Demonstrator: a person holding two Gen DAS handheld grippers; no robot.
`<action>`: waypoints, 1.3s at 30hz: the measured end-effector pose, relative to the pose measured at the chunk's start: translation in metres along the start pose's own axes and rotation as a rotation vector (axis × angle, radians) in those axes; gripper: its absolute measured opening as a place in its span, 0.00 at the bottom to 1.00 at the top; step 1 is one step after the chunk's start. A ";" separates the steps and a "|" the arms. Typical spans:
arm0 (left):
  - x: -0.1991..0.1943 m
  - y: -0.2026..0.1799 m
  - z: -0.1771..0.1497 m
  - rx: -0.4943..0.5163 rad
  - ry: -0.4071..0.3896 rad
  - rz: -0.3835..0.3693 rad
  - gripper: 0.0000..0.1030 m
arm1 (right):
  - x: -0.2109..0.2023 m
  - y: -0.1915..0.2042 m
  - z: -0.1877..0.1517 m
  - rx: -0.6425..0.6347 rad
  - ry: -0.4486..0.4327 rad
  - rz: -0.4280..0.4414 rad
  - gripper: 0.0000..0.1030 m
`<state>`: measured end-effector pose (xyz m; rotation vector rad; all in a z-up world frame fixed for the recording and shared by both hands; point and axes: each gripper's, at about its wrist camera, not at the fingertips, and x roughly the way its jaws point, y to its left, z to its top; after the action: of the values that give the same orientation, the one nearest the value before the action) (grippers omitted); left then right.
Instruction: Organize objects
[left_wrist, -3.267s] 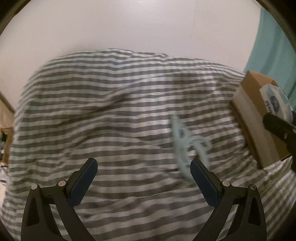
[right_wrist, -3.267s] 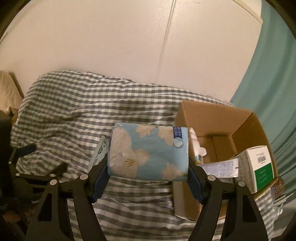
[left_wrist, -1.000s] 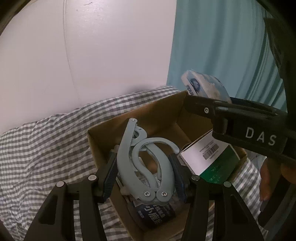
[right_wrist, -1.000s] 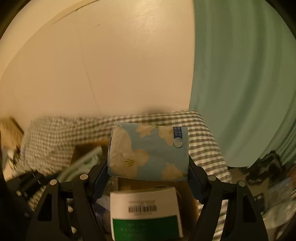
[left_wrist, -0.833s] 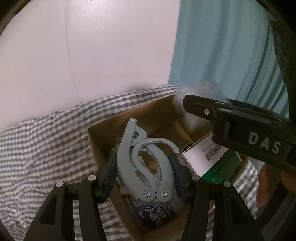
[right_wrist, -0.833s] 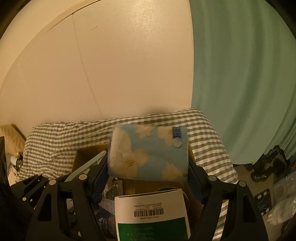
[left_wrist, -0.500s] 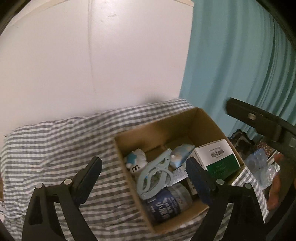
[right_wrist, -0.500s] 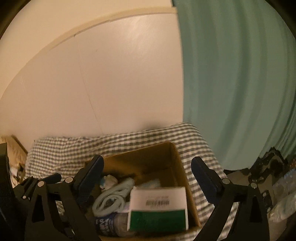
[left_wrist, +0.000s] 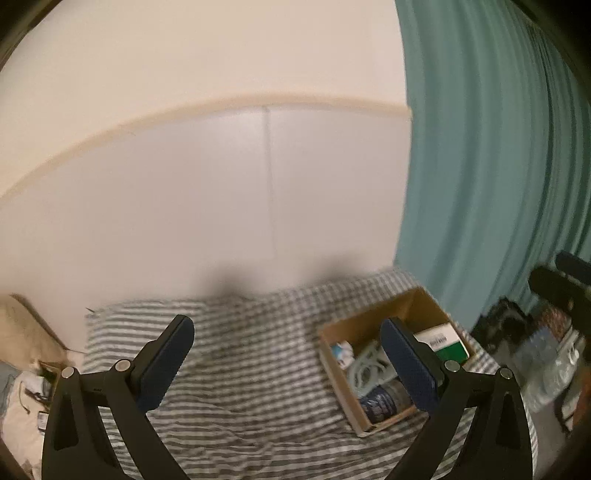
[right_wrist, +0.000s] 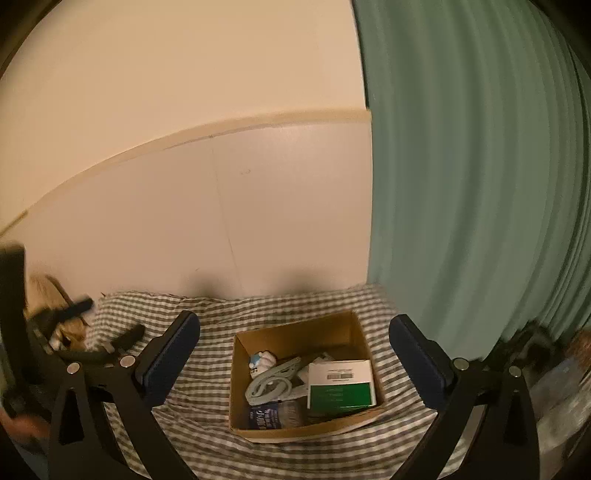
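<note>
An open cardboard box (right_wrist: 295, 328) sits on the striped bed (right_wrist: 207, 417). Inside it lie a pale blue folding hanger (right_wrist: 271, 384), a green-and-white carton (right_wrist: 340, 384), a small white-and-blue toy (right_wrist: 260, 360) and a dark blue bottle (right_wrist: 275, 411). My right gripper (right_wrist: 295, 369) is open and empty, held high above the box. My left gripper (left_wrist: 288, 365) is open and empty, above the bed to the left of the box (left_wrist: 369, 325). The hanger (left_wrist: 369, 365) and carton (left_wrist: 443, 341) also show in the left wrist view.
A white panelled wall (right_wrist: 258, 221) stands behind the bed. A teal curtain (right_wrist: 480, 184) hangs on the right. Clutter lies on the floor right of the bed (left_wrist: 546, 369) and at its left end (left_wrist: 26, 387).
Both grippers let go of their loads into the box: the left released the hanger, the right the floral tissue pack. Both have since pulled up and back, away from the box.
</note>
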<state>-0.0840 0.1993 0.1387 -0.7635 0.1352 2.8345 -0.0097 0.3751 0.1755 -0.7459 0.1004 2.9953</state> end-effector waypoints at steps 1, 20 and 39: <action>-0.007 0.005 0.000 -0.010 -0.016 0.009 1.00 | -0.008 0.006 0.001 -0.024 -0.011 -0.011 1.00; -0.015 0.045 -0.101 -0.115 -0.095 0.155 1.00 | 0.024 0.039 -0.092 -0.096 -0.022 -0.012 1.00; -0.008 0.033 -0.112 -0.107 -0.038 0.136 1.00 | 0.041 0.037 -0.105 -0.102 0.009 -0.010 1.00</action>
<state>-0.0302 0.1496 0.0472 -0.7476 0.0306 3.0039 0.0008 0.3314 0.0660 -0.7667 -0.0559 3.0071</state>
